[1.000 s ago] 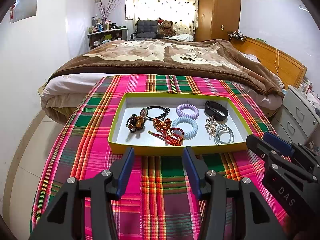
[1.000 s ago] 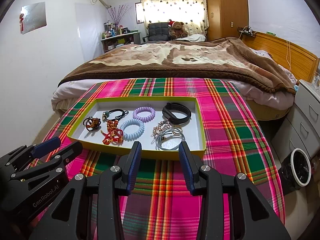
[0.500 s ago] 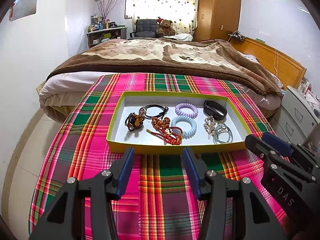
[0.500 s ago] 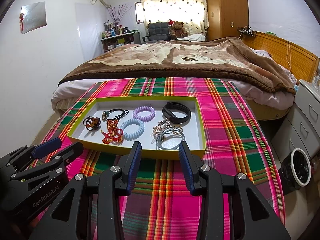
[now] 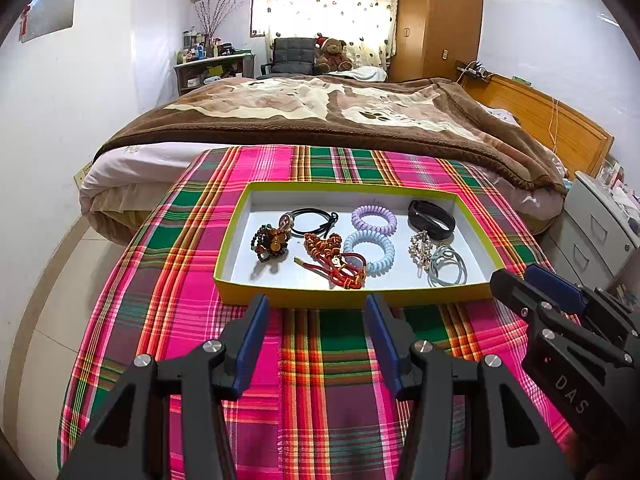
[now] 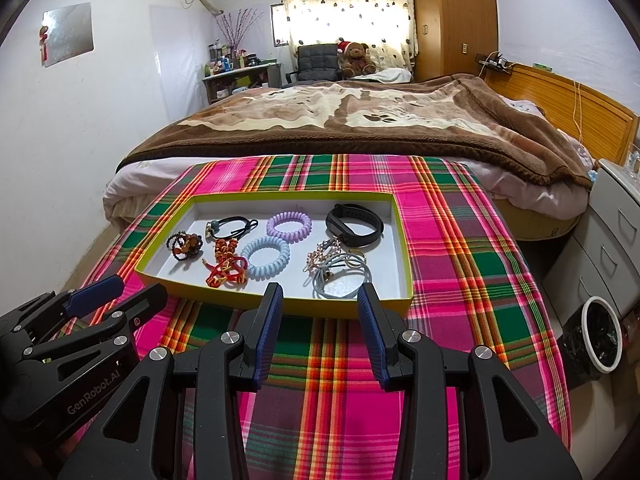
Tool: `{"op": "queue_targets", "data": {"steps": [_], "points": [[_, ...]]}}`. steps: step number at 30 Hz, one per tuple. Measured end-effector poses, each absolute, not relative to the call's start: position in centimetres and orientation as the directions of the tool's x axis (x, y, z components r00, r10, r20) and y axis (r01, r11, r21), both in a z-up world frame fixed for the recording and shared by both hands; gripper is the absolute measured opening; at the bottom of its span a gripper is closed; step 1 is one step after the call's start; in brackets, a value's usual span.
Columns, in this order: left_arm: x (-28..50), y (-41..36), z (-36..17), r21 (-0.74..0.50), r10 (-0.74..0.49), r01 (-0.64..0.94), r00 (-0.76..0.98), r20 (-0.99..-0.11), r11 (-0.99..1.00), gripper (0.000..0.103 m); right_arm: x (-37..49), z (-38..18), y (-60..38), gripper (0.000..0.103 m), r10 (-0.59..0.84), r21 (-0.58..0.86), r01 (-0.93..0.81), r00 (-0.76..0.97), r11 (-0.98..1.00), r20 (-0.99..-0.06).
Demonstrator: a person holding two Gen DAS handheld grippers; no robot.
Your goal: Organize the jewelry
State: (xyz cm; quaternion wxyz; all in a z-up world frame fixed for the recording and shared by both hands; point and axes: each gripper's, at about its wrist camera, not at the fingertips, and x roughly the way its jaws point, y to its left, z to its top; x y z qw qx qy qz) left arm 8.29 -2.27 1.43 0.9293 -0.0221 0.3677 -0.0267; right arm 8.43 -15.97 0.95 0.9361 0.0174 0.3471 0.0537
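**Tongs poised, jewelry tray untouched**

Nothing has shifted since a second ago: both pairs of tongs hang where they were, short of the tray, over a pink, green and orange plaid cloth (image 5: 320,360) covering the tabletop. The left tongs (image 5: 316,322) stand spread, blue pads apart with nothing between them; the right tongs (image 6: 320,312) are likewise spread and empty.

The yellow-rimmed tray (image 5: 348,294) sits just beyond the fingertips, its white floor carrying all the jewelry. From the left: a dark beaded bracelet (image 5: 269,241), a black cord loop (image 5: 310,221) with what may be a small charm, though the view is too coarse to be sure, and a red knotted cord bracelet (image 5: 338,264). At centre lie a lilac spiral hair tie (image 5: 374,220) and, nearer, a pale blue spiral hair tie (image 5: 369,251) touching the red cord. To the right rest a black wristband (image 5: 431,224), a sparkly metal piece (image 5: 420,249) and grey-blue thin hair ties (image 5: 447,267) beside it.

Behind the tabletop stands a bed (image 5: 320,116) under a brown blanket.
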Motion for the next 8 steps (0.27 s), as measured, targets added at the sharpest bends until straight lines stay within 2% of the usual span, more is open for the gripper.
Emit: {"op": "queue_targets", "data": {"steps": [8], "points": [[8.27,-2.24,1.43,-0.061,-0.064,0.030,0.727,-0.683,0.998,0.052,8.47,0.95,-15.97,0.039,0.111,0.068,-0.088,0.753,0.994,-0.648]]}}
